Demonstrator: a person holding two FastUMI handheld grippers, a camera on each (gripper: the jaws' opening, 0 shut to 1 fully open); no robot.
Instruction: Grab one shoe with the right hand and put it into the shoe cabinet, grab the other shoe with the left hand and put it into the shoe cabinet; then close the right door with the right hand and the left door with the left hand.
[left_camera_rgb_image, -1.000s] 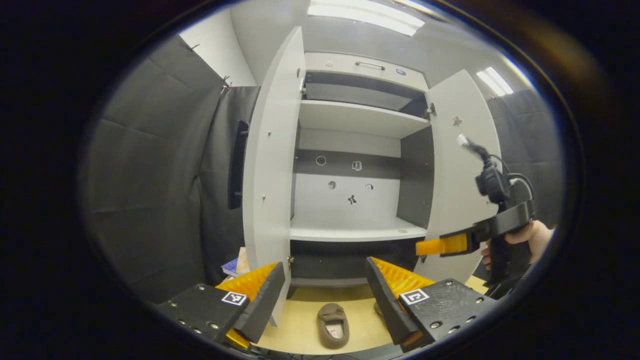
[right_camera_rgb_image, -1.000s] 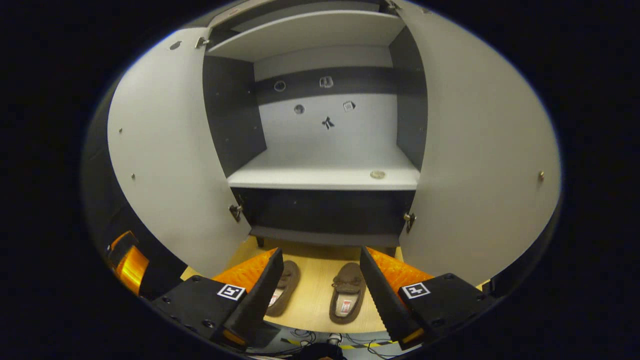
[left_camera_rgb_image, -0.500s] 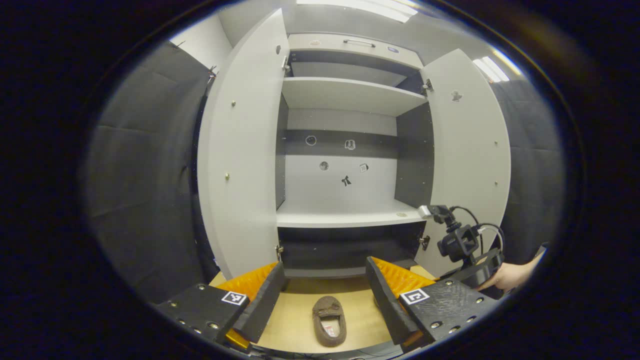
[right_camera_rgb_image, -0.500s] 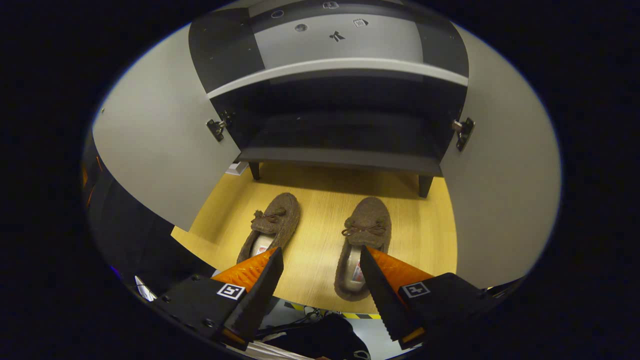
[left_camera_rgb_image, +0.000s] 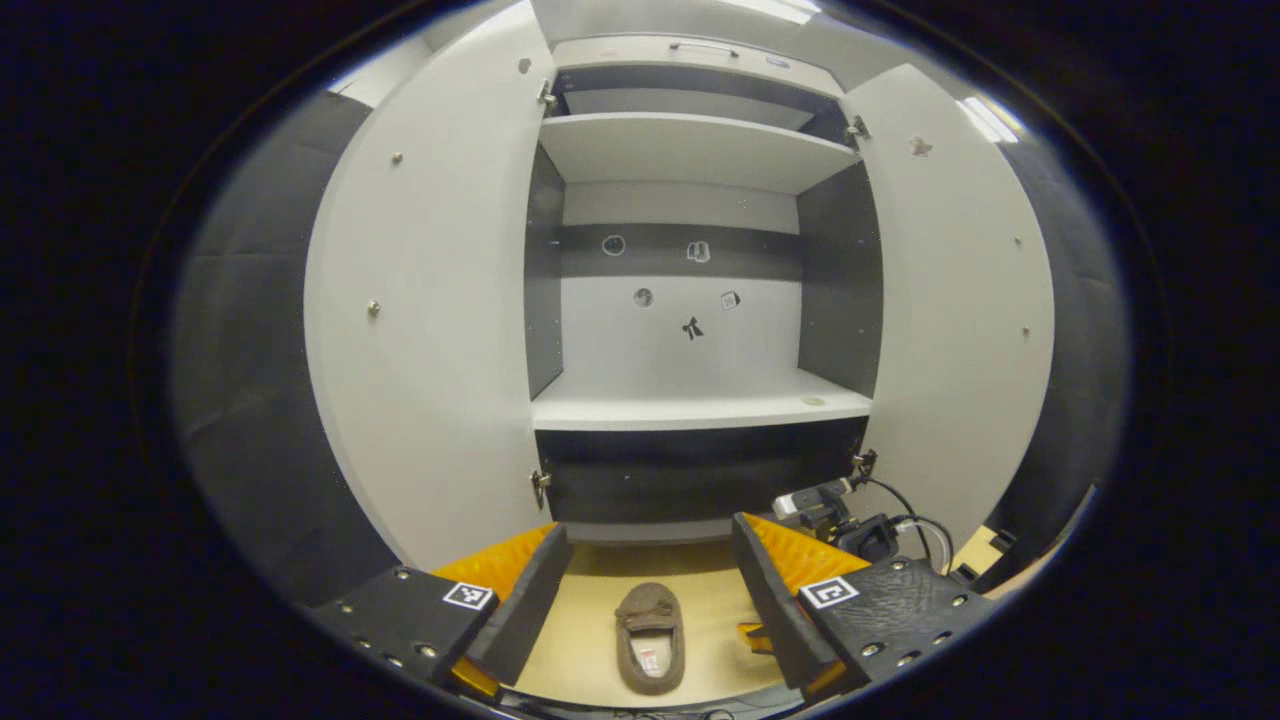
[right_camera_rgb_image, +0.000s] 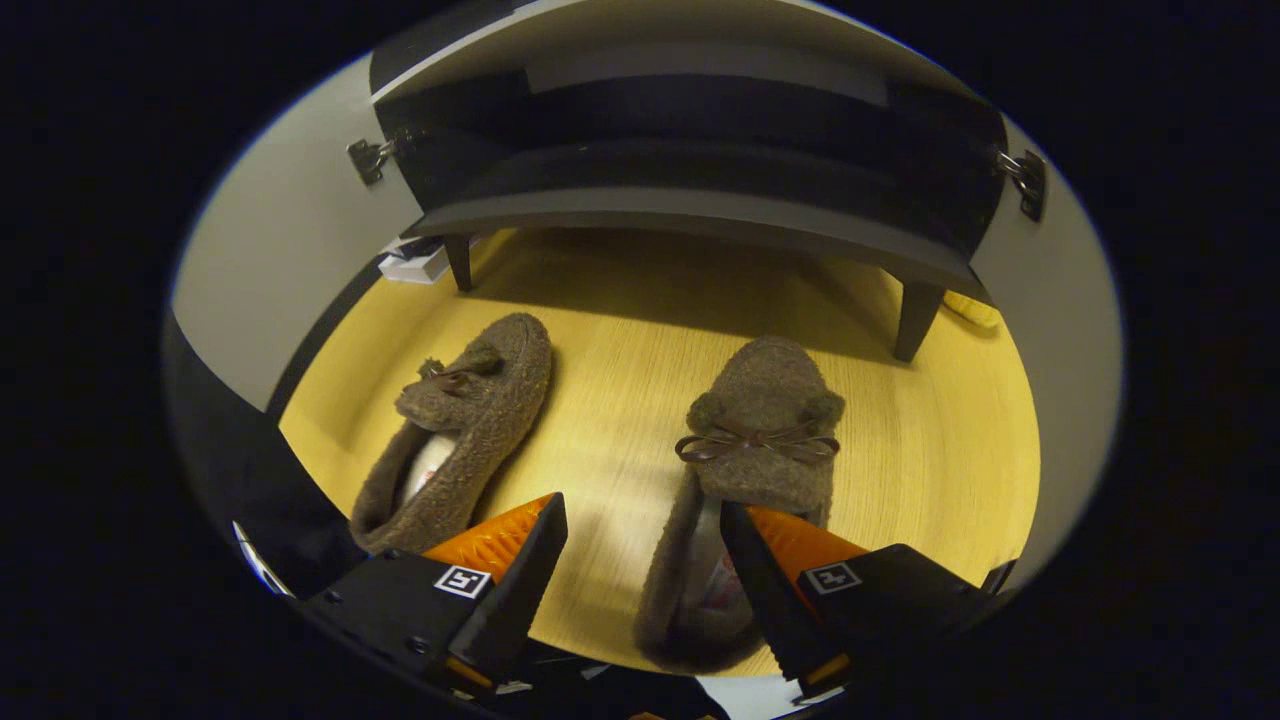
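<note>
Right shoe (right_camera_rgb_image: 745, 470): I see it on the floor (right_camera_rgb_image: 620, 380) before the cabinet (left_camera_rgb_image: 690, 410), heel between my right gripper (right_camera_rgb_image: 640, 560) fingers
Left shoe (right_camera_rgb_image: 460, 430): beside it, apart
Right gripper: wide, gripping nothing
Left gripper (left_camera_rgb_image: 650, 590): wide, above one shoe
Doors (left_camera_rgb_image: 430, 330): both open

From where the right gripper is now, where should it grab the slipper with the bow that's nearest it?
Probably the right slipper's side wall at the opening, just behind the bow. Come from above: it lies flat, sole down, opening up, so the open right gripper can drop one finger inside and one outside.
</note>
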